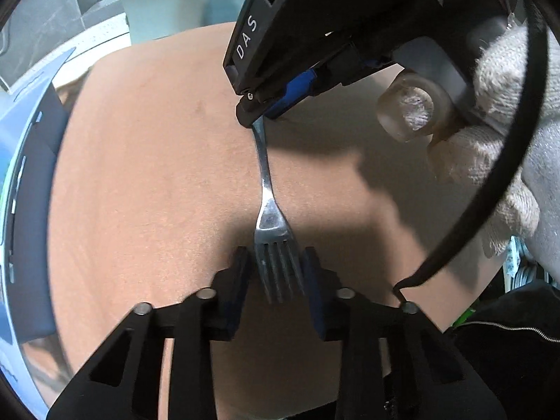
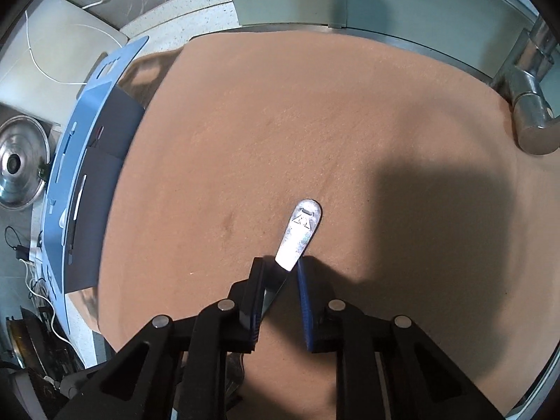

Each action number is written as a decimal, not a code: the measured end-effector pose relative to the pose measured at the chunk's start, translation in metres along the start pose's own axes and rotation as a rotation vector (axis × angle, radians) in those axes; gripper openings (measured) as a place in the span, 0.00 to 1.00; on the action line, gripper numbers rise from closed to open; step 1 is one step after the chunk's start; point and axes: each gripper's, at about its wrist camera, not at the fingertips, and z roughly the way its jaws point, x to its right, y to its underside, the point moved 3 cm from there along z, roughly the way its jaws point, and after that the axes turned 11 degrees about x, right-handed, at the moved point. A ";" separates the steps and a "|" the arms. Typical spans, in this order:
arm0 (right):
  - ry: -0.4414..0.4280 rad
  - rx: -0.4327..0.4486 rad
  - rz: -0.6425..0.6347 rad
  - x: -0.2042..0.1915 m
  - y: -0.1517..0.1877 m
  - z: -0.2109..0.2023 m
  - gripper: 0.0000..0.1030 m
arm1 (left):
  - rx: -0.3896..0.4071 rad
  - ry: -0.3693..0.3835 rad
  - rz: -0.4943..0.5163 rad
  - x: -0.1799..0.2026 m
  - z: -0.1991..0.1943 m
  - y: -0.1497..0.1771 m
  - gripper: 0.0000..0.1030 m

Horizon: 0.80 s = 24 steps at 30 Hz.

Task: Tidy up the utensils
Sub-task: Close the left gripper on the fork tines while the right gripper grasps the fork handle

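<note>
A steel fork (image 1: 269, 217) lies lengthwise on an orange-brown cloth (image 1: 140, 175). My left gripper (image 1: 278, 280) points down at its head, and both blue pads press against the outer tines. My right gripper (image 1: 250, 115), held by a white-gloved hand (image 1: 500, 140), comes in from the far end and pinches the handle. In the right wrist view the flat handle end (image 2: 301, 227) sticks out past my right gripper (image 2: 281, 267), slanted between the two pads and touching both. The tines are hidden in that view.
A blue slotted utensil holder (image 2: 70, 175) stands along the cloth's left edge. A chrome faucet (image 2: 532, 112) rises at the right, with a pale sink wall (image 2: 297, 0) behind the cloth. A steel pot lid (image 2: 17, 168) and white cables lie farther left.
</note>
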 end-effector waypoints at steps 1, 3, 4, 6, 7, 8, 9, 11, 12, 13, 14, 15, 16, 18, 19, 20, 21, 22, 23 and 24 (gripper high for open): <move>-0.004 0.001 0.005 -0.001 0.001 0.000 0.16 | 0.000 0.001 -0.004 -0.001 -0.001 0.000 0.23; -0.032 -0.004 0.042 0.003 -0.001 -0.001 0.13 | -0.001 0.004 -0.021 -0.003 -0.003 0.003 0.23; -0.065 -0.013 0.089 0.010 -0.001 -0.002 0.11 | -0.001 0.007 -0.027 -0.004 -0.004 0.003 0.22; -0.118 -0.029 0.177 0.021 -0.002 -0.001 0.04 | 0.002 0.005 -0.037 -0.007 -0.007 0.003 0.22; -0.137 -0.032 0.209 0.025 -0.002 -0.001 0.02 | 0.003 -0.001 -0.040 -0.010 -0.008 0.003 0.22; -0.157 -0.031 0.234 0.029 -0.002 -0.002 0.00 | 0.007 -0.005 -0.043 -0.013 -0.010 0.002 0.22; -0.177 -0.032 0.257 0.032 -0.002 -0.002 0.00 | 0.007 -0.004 -0.045 -0.014 -0.012 0.002 0.21; -0.200 -0.032 0.290 0.034 0.000 -0.003 0.00 | 0.010 -0.012 -0.046 -0.018 -0.016 0.002 0.21; -0.206 -0.031 0.297 0.035 0.000 -0.003 0.00 | 0.009 -0.014 -0.043 -0.019 -0.016 0.002 0.21; -0.207 -0.027 0.303 0.034 0.002 -0.002 0.00 | 0.008 -0.018 -0.043 -0.020 -0.016 0.002 0.21; -0.218 -0.026 0.308 0.033 0.003 -0.002 0.00 | 0.006 -0.015 -0.047 -0.022 -0.017 0.002 0.21; -0.241 -0.025 0.309 0.031 0.004 -0.002 0.00 | 0.004 -0.011 -0.048 -0.025 -0.017 0.003 0.21; -0.270 -0.027 0.304 0.027 0.005 -0.003 0.00 | 0.004 -0.003 -0.057 -0.030 -0.017 0.000 0.21; -0.316 -0.045 0.309 0.023 0.012 -0.005 0.04 | 0.001 0.024 -0.093 -0.037 -0.015 -0.003 0.21; -0.321 -0.053 0.315 0.018 0.012 -0.002 0.05 | 0.001 0.033 -0.113 -0.034 -0.011 -0.007 0.21; -0.333 -0.055 0.322 0.016 0.014 -0.001 0.07 | 0.000 0.034 -0.124 -0.037 -0.011 -0.007 0.21; -0.333 -0.051 0.326 0.015 0.015 -0.001 0.07 | 0.000 0.031 -0.129 -0.041 -0.011 -0.007 0.21; -0.325 -0.054 0.327 0.013 0.016 0.000 0.07 | 0.000 0.031 -0.134 -0.043 -0.011 -0.007 0.21; -0.312 -0.064 0.329 0.014 0.018 0.001 0.11 | 0.000 0.036 -0.143 -0.045 -0.011 -0.007 0.21; -0.310 -0.072 0.340 0.014 0.022 0.002 0.15 | 0.001 0.050 -0.155 -0.049 -0.011 -0.008 0.21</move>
